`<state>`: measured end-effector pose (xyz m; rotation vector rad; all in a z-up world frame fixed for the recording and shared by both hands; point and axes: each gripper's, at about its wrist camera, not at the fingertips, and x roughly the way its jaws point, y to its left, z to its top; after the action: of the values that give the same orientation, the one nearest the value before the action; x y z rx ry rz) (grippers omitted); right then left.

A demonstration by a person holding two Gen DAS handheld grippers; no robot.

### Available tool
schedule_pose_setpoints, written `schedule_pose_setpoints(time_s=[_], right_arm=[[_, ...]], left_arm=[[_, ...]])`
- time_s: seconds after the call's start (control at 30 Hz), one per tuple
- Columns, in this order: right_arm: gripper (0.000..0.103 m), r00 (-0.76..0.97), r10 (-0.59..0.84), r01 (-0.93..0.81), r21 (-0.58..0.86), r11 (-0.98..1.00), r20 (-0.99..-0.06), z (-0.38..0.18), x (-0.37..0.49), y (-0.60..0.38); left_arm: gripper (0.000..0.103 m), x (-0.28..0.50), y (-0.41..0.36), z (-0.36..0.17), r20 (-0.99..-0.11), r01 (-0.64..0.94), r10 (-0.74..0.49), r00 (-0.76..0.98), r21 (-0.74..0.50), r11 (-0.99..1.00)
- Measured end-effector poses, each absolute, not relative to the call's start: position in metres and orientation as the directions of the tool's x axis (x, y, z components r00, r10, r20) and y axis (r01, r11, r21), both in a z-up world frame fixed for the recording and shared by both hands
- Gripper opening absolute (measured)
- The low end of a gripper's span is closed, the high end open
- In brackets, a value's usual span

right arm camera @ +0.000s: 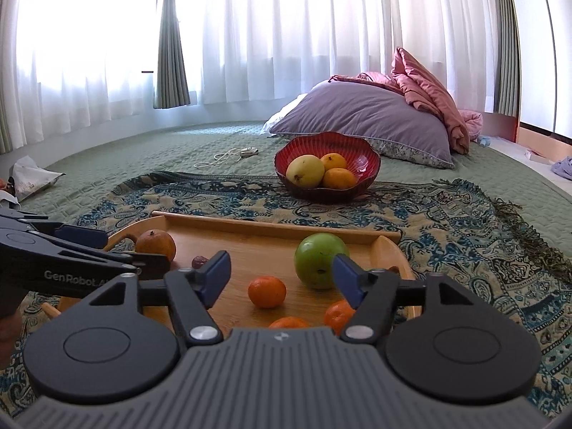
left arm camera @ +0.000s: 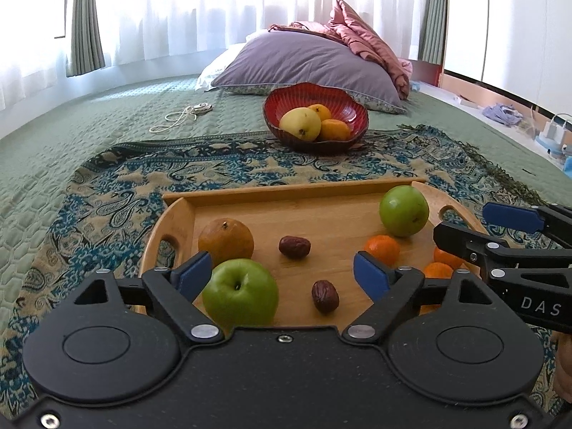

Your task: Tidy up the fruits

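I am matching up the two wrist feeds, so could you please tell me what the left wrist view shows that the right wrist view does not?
Only the left wrist view shows the near green apple by the left claw, and the near date on the wooden tray. Only the right wrist view shows crumpled paper on the bedspread at far left. Both show the red bowl holding a yellow mango and two oranges, the far green apple, the brown-orange fruit, the small mandarins, the purple pillow, and both claws open; the right claw is empty.
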<state>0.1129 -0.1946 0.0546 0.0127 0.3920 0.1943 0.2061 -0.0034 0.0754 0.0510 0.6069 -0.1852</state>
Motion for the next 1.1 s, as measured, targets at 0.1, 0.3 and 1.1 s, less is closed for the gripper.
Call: schedule_pose_setpoints(time_s=[0.1,0.3,1.1], right_arm=[[0.087,0.909,0.183,-0.182,0.039,0.982,-0.374,0.054,0.109,-0.194],[0.091,0.912,0.176,-0.177,0.033,0.984,-0.37,0.053,0.102,-0.195],[0.103,0.914,0.183,-0.189,0.018,0.982,-0.363,0.048,0.073,-0.191]], left_arm=[[0.091,0.2,0.0,0.075,-0.57,0.183,-0.156,0.806,-0.011,0.983],[0.094,0.193,0.005,0.072,-0.574,0.171,-0.155,0.804,-0.026,0.985],[0.097,0.152,0.012,0.064,-0.565,0.134,-0.127,0.815,-0.03,0.991]])
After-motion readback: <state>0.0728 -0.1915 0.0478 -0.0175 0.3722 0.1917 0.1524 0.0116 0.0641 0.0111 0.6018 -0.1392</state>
